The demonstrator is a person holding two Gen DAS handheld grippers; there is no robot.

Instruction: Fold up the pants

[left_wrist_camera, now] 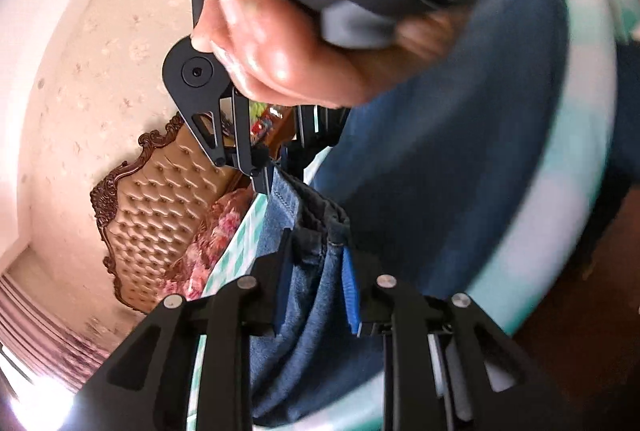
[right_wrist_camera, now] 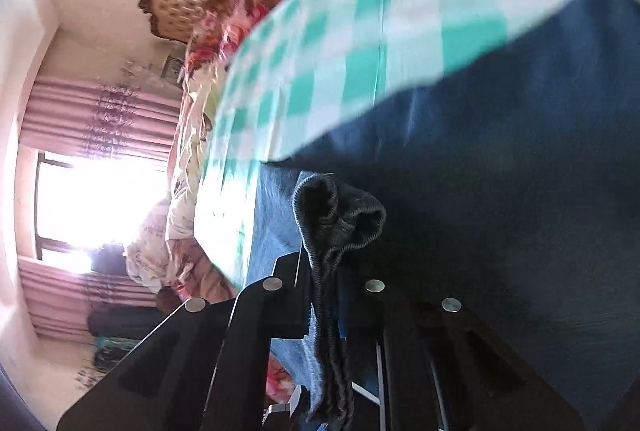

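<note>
- In the left wrist view, a fold of the blue denim pants (left_wrist_camera: 308, 295) was seen clamped between the blue pads of the left gripper (left_wrist_camera: 316, 291), with a dark ribbed band of the garment bunched just above the pads.
- Beyond that fold, the rest of the pants was spread as a broad dark-blue area across the green-and-white checked sheet (left_wrist_camera: 576, 167), reaching toward the sheet's right edge.
- Further along the same strip of denim, the right gripper (left_wrist_camera: 264, 179) was seen from the side, its fingers closed together at the fabric's edge; it was held in a person's hand (left_wrist_camera: 280, 43).
- In the right wrist view, the jaws were clenched on the dark ribbed band (right_wrist_camera: 332, 251), which bulged above the fingers and hung down between them; lighter denim lay just behind it.
- The picture was blurred there, so the band was probably the waistband, though this could not be settled.
- The checked sheet was seen running away to the upper right, with the dark fabric over its lower right part.
- At the far end of the bed, a tufted brown headboard (left_wrist_camera: 160, 215) with a carved frame and a floral pillow (left_wrist_camera: 216, 243) were seen against a pale patterned wall.
</note>
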